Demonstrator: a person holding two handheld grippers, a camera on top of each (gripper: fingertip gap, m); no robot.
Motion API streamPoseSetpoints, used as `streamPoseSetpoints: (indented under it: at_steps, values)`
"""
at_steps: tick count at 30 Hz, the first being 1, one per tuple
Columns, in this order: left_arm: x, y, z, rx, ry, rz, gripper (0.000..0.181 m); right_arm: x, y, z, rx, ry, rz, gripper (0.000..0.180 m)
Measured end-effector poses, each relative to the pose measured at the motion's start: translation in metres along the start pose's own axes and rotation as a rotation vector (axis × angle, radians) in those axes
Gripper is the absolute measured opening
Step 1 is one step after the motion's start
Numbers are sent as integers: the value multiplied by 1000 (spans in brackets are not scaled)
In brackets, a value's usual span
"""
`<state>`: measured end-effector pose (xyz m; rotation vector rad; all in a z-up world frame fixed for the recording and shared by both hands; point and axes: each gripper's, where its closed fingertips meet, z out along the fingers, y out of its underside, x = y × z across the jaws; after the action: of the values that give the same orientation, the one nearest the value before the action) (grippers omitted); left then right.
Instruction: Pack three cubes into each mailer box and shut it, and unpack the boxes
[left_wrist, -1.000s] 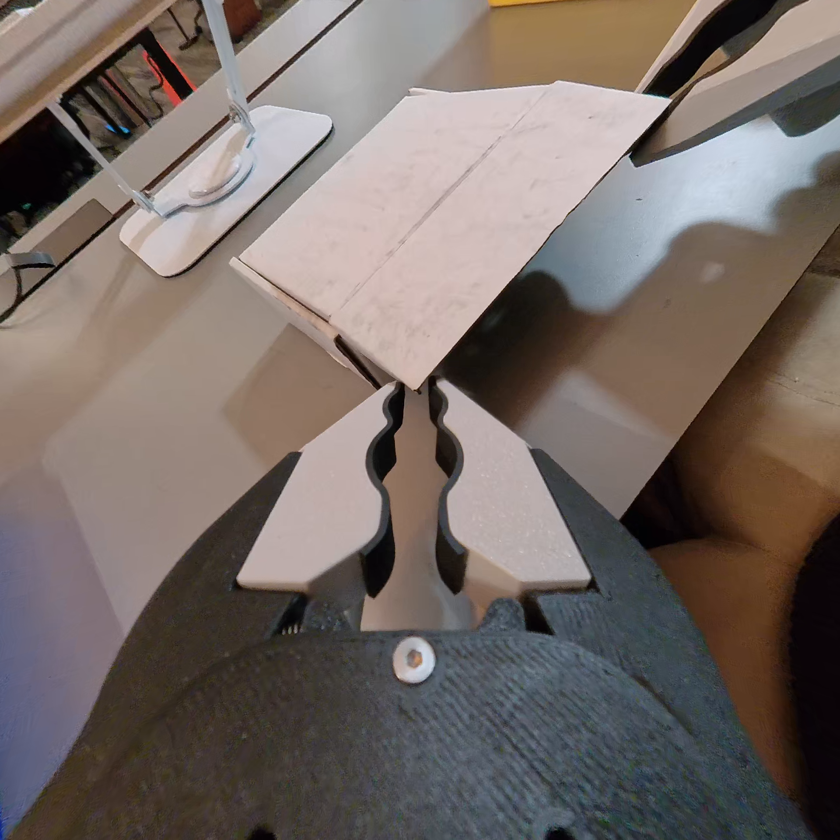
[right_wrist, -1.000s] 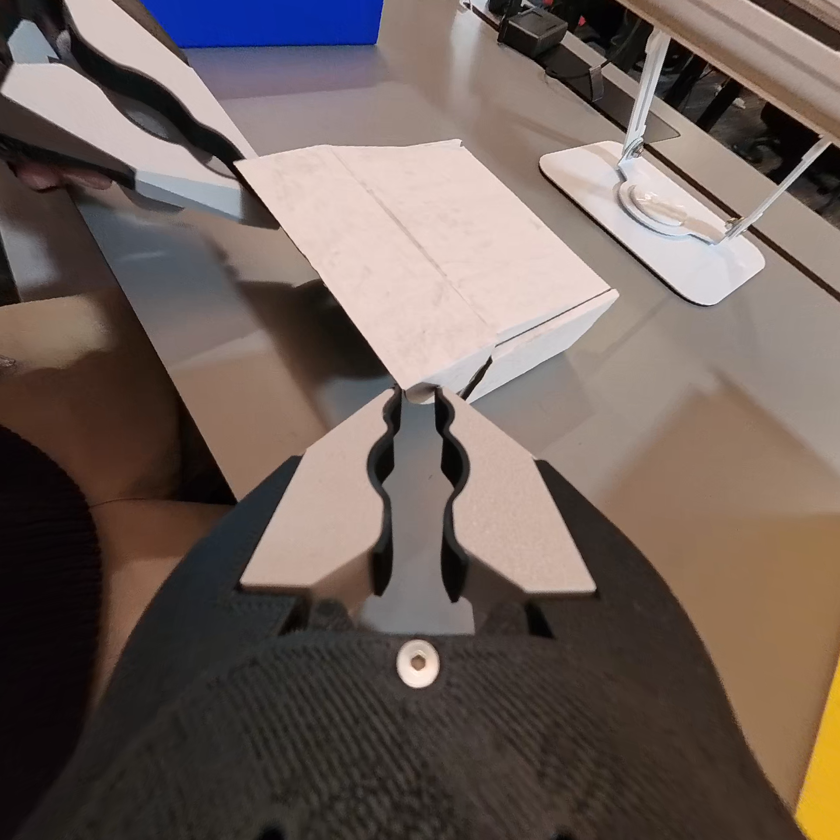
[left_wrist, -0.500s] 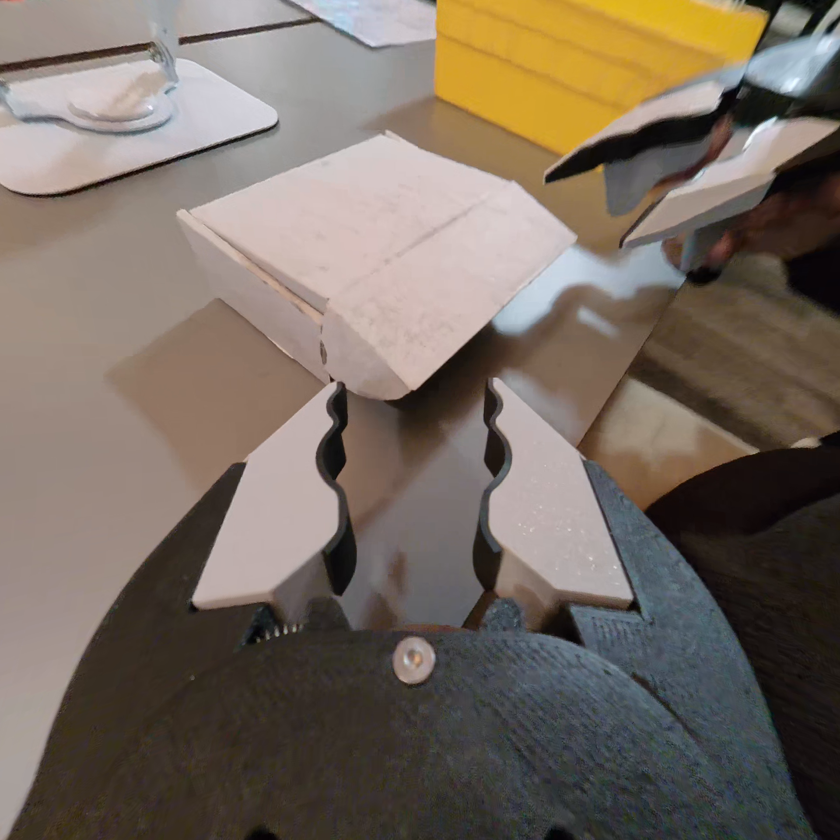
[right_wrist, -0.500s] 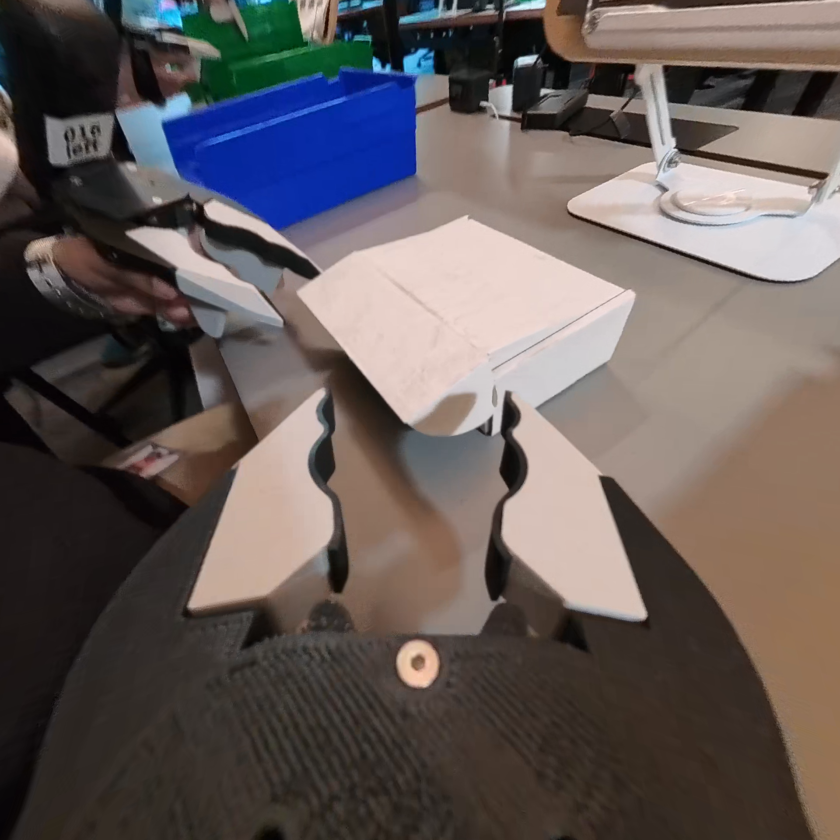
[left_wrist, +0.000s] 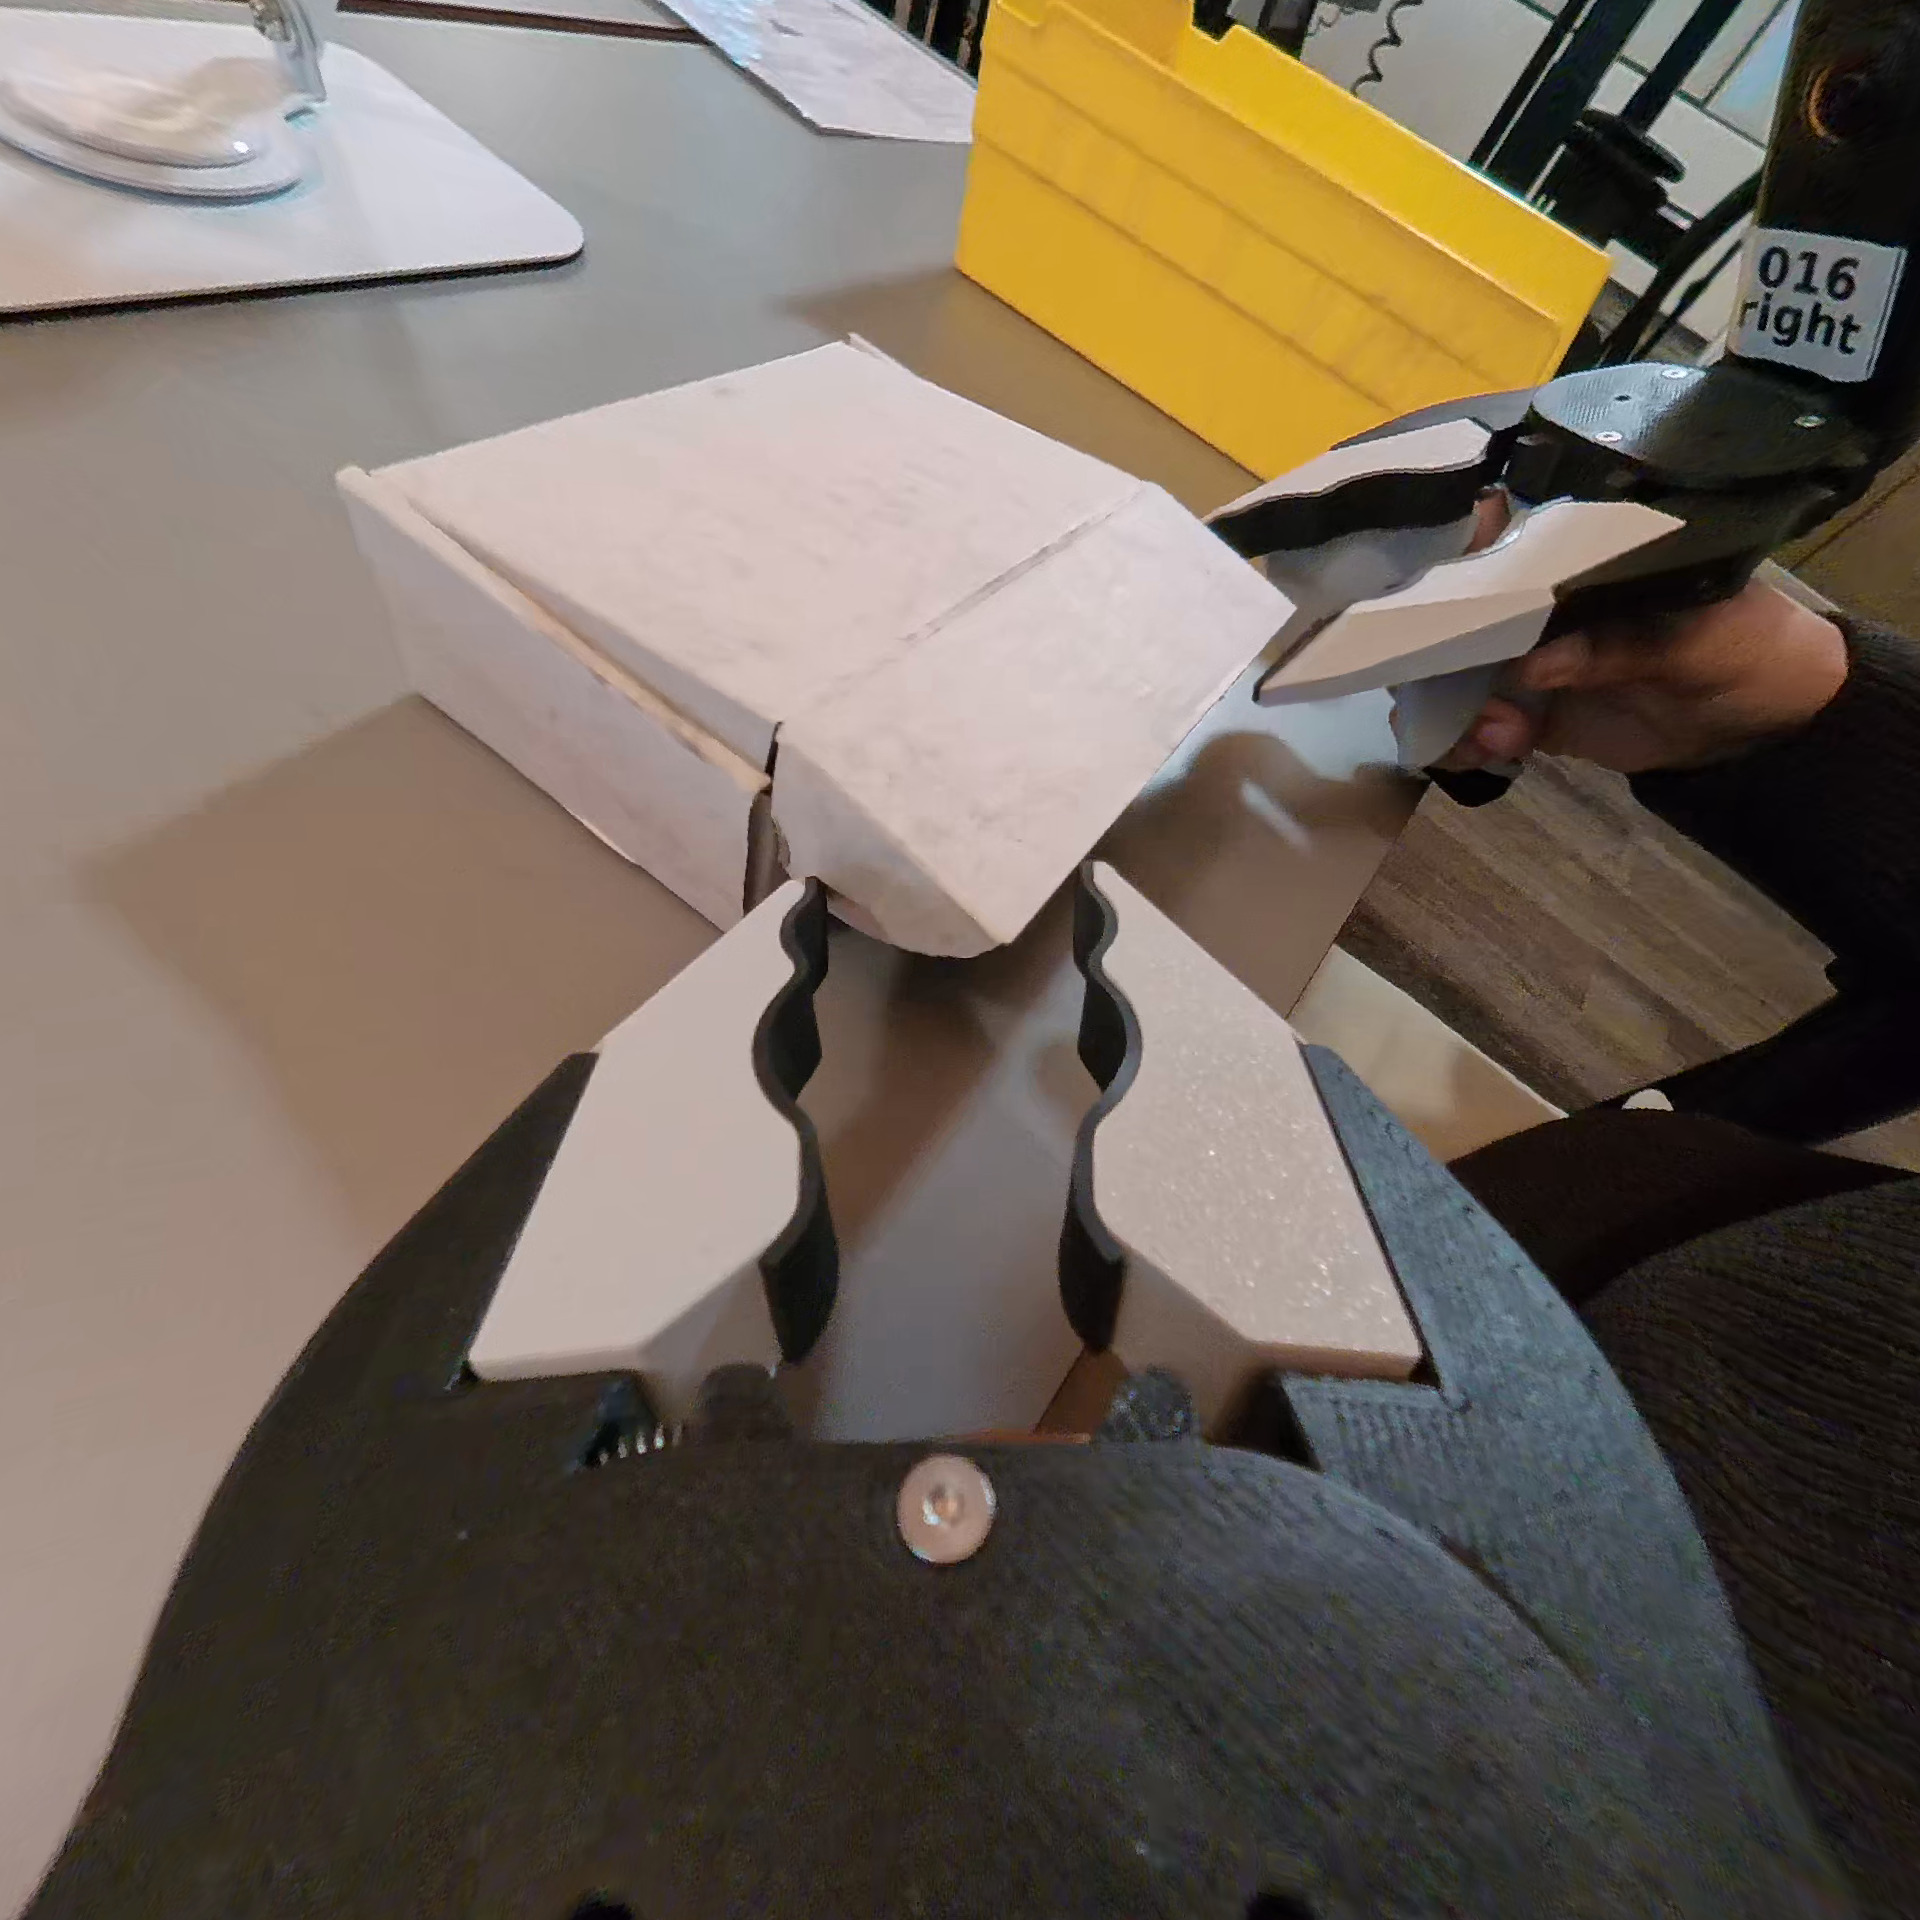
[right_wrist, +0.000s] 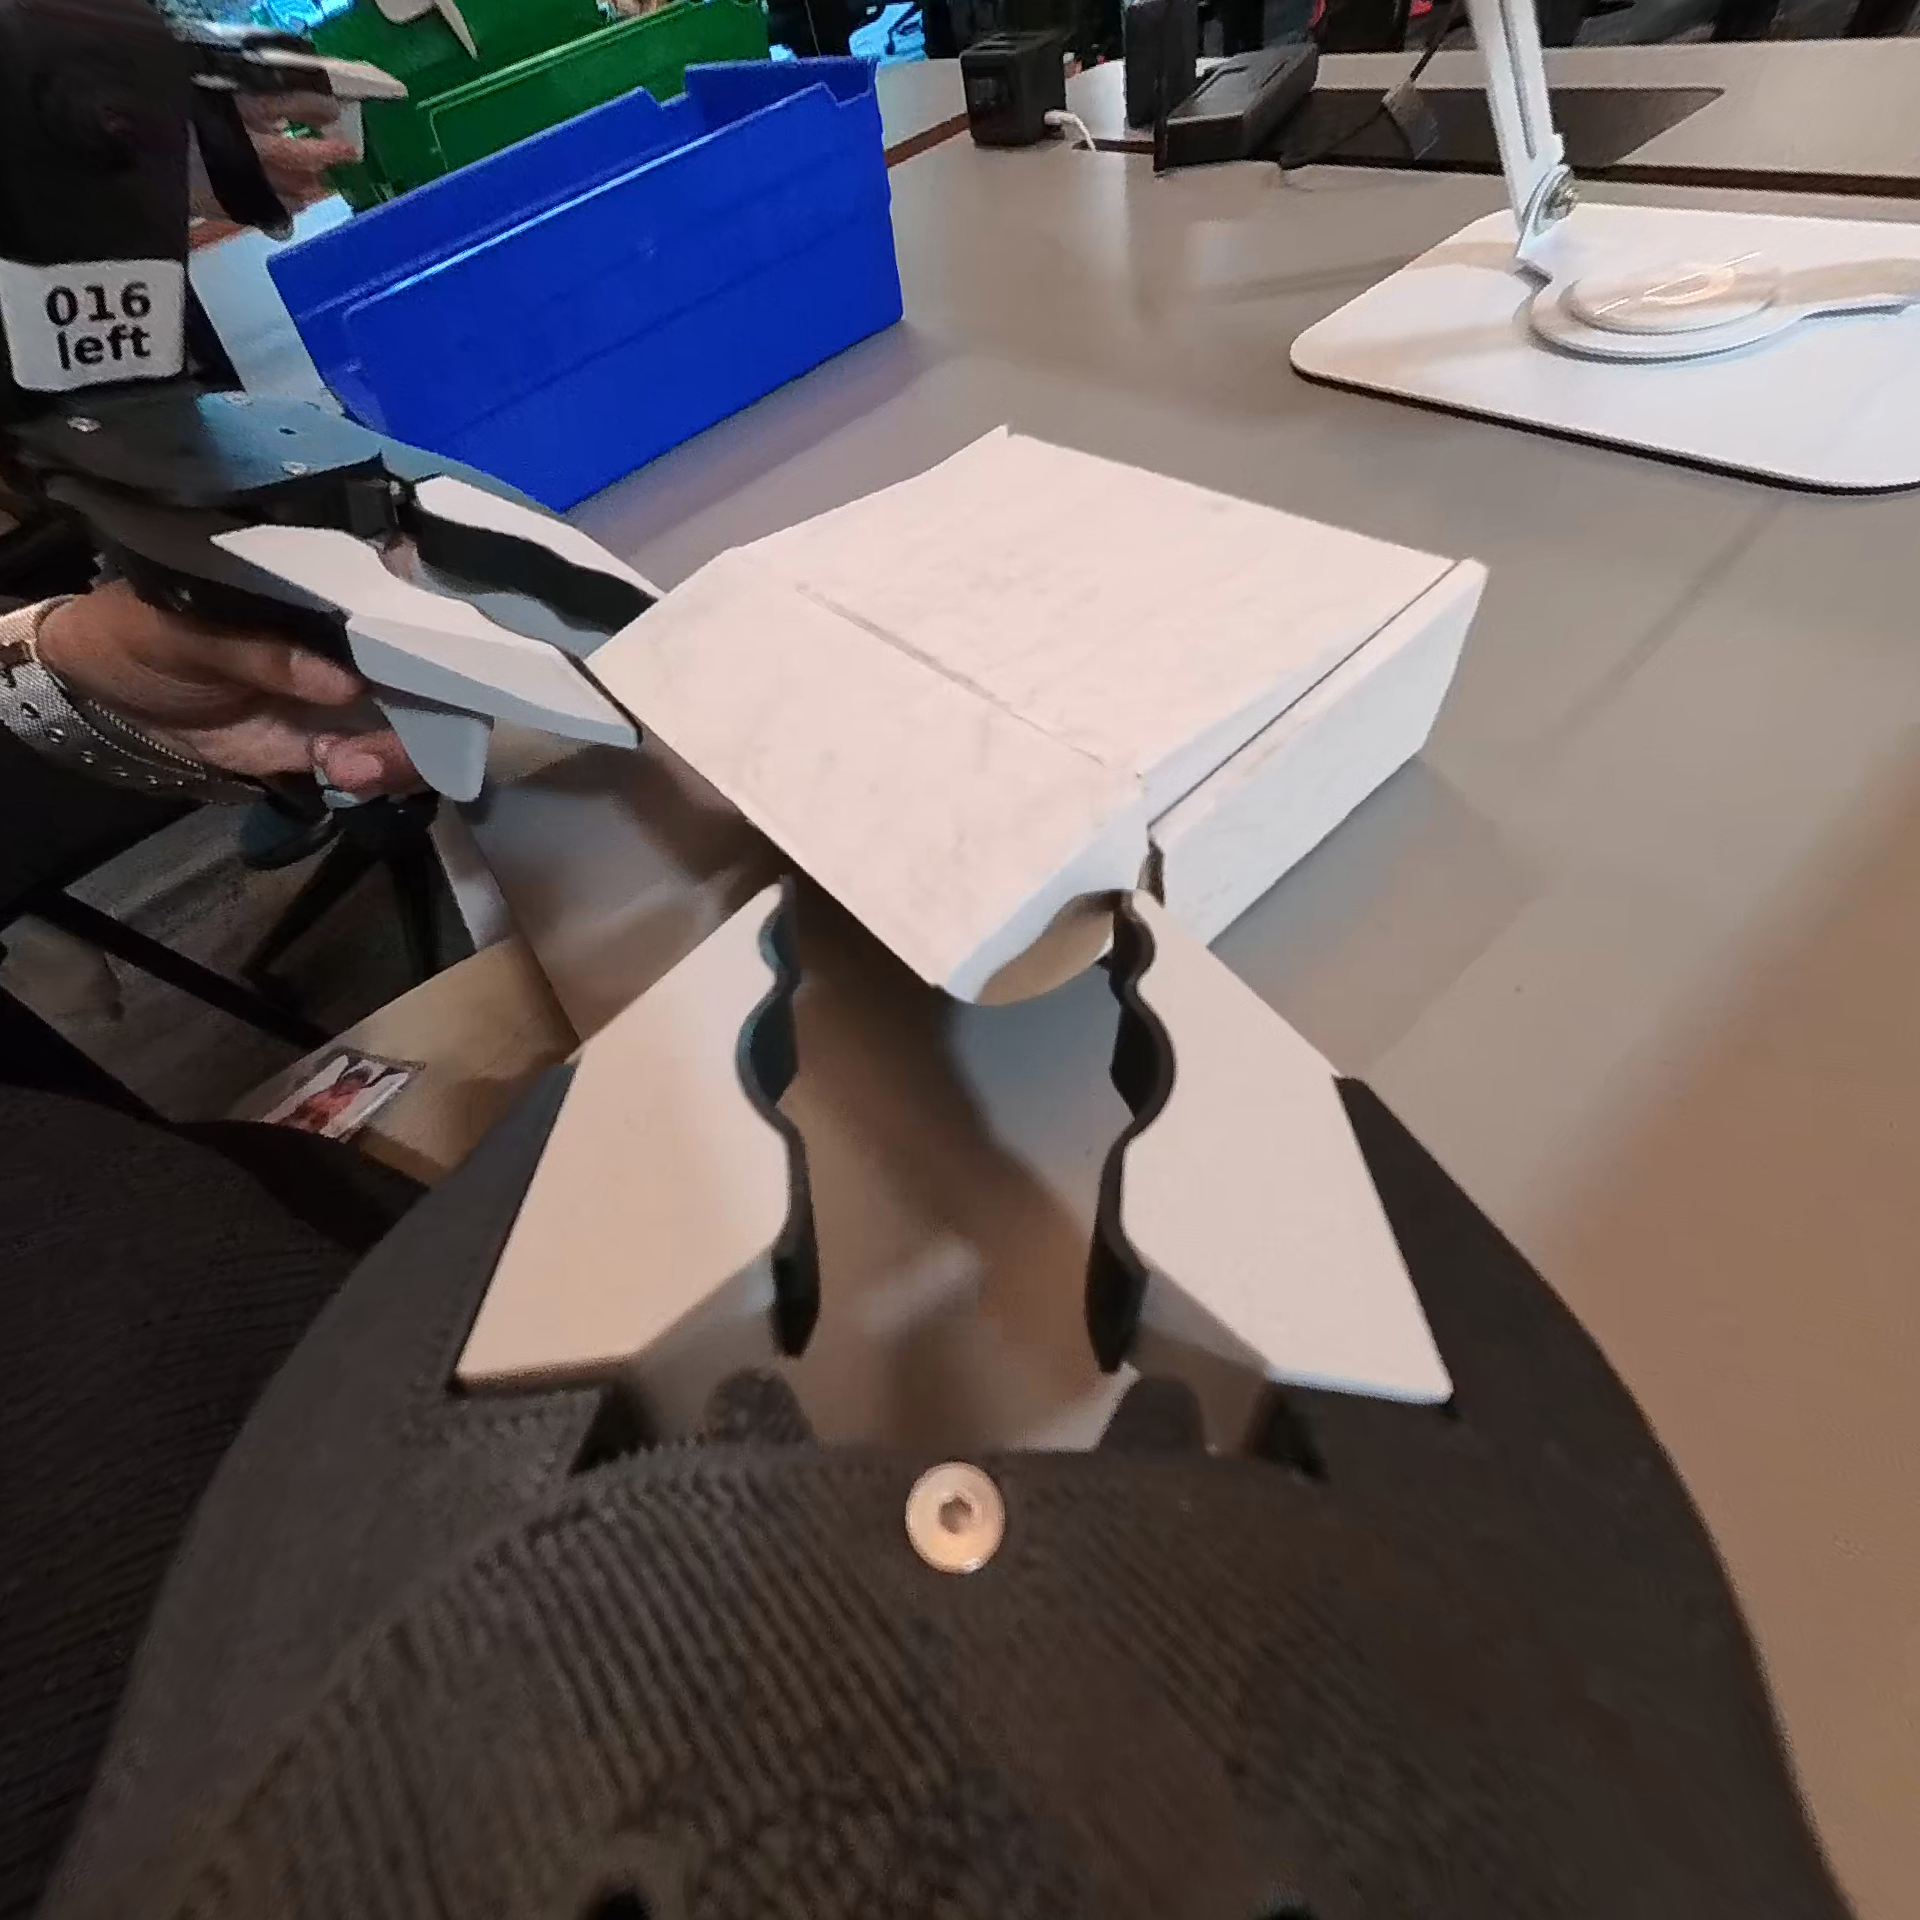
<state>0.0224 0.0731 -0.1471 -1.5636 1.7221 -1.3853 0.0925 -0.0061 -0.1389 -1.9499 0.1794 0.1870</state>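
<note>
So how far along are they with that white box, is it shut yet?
Nearly. The lid of the white mailer box is already folded down over the body, so its contents are hidden. In hand: both the left hand-held gripper and right hand-held gripper sit open at the corners of the front flap, which sticks out untucked. Left: tucking that flap in.

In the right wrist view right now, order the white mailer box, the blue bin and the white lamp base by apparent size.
1. white mailer box, nearest the camera, so nearness inflates it.
2. blue bin.
3. white lamp base, cut off by the frame edge, so its rank against the bin is unsure.
</note>
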Motion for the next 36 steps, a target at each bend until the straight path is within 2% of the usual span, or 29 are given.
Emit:
streamPoseSetpoints:
  at_steps: [36]
  values:
    - [-2,1,1,2,-19,18,45,-3,5,-7,-38,-48,84,48]
